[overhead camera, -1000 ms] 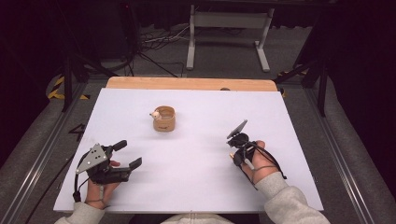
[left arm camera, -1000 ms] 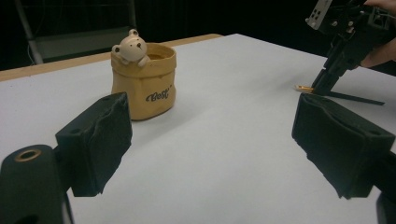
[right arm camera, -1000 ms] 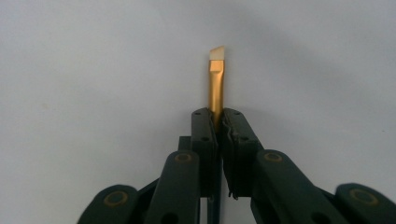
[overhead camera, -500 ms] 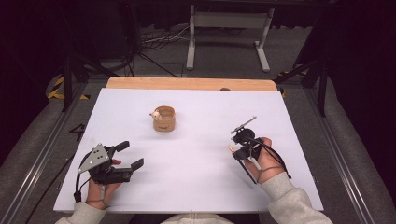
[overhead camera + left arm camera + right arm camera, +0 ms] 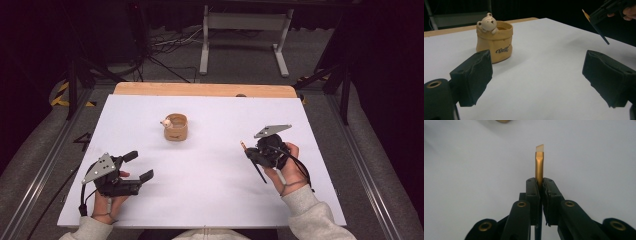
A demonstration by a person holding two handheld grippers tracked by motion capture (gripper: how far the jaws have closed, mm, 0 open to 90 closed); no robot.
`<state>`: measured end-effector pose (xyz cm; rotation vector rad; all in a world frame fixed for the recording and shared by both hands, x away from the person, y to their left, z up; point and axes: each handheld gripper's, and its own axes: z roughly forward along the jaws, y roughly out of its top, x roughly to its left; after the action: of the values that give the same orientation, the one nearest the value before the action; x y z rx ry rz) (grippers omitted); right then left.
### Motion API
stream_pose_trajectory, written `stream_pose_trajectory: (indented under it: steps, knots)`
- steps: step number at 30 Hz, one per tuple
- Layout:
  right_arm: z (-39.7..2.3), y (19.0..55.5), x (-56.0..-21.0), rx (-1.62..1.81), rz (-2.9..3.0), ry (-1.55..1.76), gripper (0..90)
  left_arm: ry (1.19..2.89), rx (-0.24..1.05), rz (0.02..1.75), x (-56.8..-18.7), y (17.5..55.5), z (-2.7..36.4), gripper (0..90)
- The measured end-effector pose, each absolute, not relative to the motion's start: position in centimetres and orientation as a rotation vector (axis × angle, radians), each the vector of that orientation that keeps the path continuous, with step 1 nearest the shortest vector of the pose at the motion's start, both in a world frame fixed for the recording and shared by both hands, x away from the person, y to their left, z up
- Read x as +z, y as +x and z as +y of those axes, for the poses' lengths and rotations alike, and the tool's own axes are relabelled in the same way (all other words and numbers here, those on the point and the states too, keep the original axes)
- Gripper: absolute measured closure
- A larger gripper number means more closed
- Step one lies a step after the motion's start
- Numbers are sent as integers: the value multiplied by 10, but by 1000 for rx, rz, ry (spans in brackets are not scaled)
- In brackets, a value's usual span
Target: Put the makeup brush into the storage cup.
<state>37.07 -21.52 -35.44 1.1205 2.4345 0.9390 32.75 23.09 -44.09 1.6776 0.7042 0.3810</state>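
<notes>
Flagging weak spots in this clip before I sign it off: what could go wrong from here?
The right tool pinches the thin brush at its gold ferrule, near one end, so the long dark handle could pivot or slip in the grip.

The bear cup is small and stands free on the white board; a misjudged approach might tip it.

The left tool is open, away from the cup, so nothing steadies it.

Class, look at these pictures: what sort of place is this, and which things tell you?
Probably a lab or studio set up for recording: a white board on a wooden table, dark surroundings, loose cables on the carpeted floor and a metal stand behind.
</notes>
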Motion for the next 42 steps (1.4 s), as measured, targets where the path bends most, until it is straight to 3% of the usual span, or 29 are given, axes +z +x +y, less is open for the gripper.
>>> stream_pose_trajectory:
  steps: [27, 37, 42]
  knots:
    - [-230, 352, -352, 1623, 2154, 780, 839, 1679, 328, 640, -439, 328, 229, 190]
    - [-225, 349, -357, 1745, 2074, 649, 839, 1662, 321, 576, -436, 328, 226, 178]
    - [-219, 349, -359, 1804, 2036, 584, 839, 1661, 345, 586, -434, 327, 224, 127]
